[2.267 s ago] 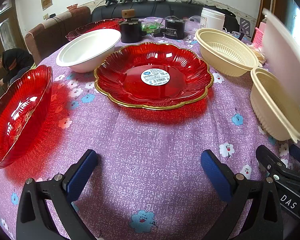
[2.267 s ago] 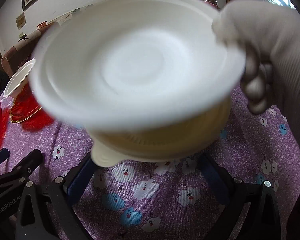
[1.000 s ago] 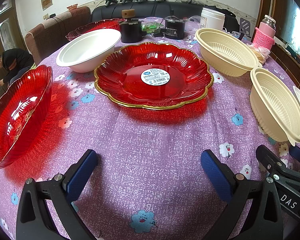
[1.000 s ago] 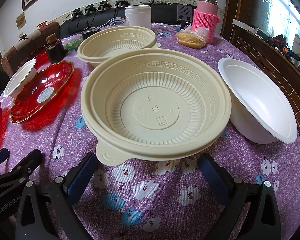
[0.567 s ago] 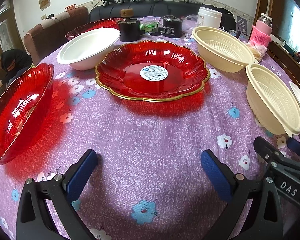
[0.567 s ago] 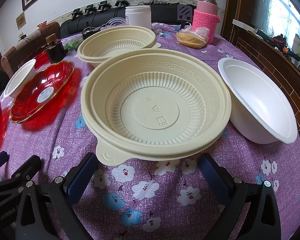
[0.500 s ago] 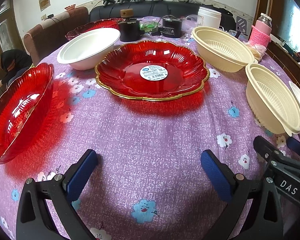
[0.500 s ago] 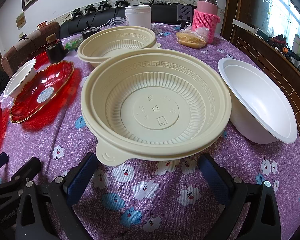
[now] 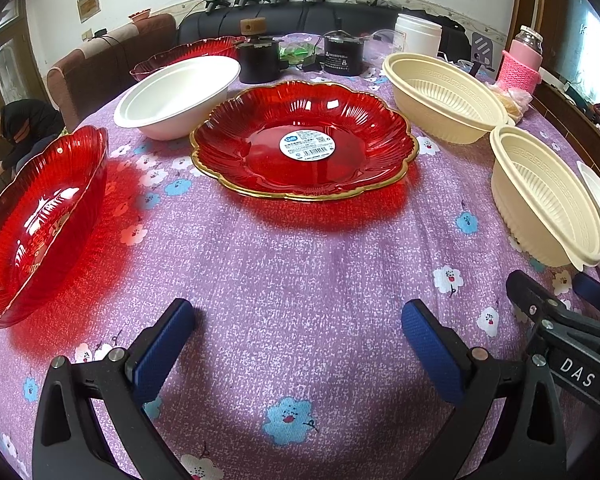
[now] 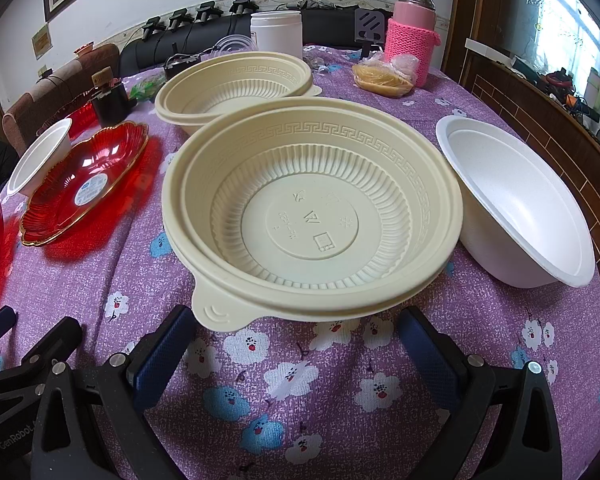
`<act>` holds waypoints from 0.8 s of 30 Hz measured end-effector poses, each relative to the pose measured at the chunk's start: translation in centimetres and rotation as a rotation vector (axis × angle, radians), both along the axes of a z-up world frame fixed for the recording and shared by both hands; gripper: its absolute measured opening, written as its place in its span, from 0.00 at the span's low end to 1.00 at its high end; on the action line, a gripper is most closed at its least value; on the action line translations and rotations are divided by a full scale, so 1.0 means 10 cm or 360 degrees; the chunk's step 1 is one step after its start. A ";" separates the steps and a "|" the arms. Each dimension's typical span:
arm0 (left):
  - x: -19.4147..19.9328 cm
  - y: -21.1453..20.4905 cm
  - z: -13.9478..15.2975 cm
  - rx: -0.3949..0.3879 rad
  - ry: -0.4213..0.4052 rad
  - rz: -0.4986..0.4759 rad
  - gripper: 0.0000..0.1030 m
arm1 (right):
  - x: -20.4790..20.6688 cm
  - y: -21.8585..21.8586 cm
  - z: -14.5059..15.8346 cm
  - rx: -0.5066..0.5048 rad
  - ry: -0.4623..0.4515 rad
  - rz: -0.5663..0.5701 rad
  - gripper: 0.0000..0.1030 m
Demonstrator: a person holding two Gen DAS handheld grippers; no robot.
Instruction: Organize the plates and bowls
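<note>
Both grippers, left (image 9: 298, 338) and right (image 10: 296, 340), hover with jaws released and empty. The cream bowl (image 10: 312, 216) sits on the worktop (image 10: 300, 380) just ahead: light, thin plastic, likely flexible, best pinched at its rim tab.

1. My left camera sits low over the tablecloth (image 9: 300, 264), looking forward between my spread left jaws at the red plate (image 9: 304, 144), some way ahead.
2. My right camera looks down close on the cream bowl (image 10: 312, 216), just ahead of my spread right jaws.
3. Both views share that plate (image 10: 84, 184) and bowl (image 9: 548, 196).
</note>
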State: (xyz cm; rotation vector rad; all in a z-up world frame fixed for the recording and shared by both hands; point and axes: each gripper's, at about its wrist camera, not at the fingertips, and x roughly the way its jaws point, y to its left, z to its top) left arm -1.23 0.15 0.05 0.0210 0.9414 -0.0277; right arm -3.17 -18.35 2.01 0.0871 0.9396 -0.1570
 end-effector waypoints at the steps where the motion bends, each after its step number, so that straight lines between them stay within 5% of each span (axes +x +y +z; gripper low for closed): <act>1: 0.00 0.00 0.00 0.0000 0.0000 0.0000 1.00 | 0.00 0.00 0.00 0.0000 0.0000 0.0000 0.99; 24: 0.00 0.00 0.00 0.0000 0.0000 0.0000 1.00 | 0.01 0.01 -0.04 0.0001 -0.0001 -0.0001 0.99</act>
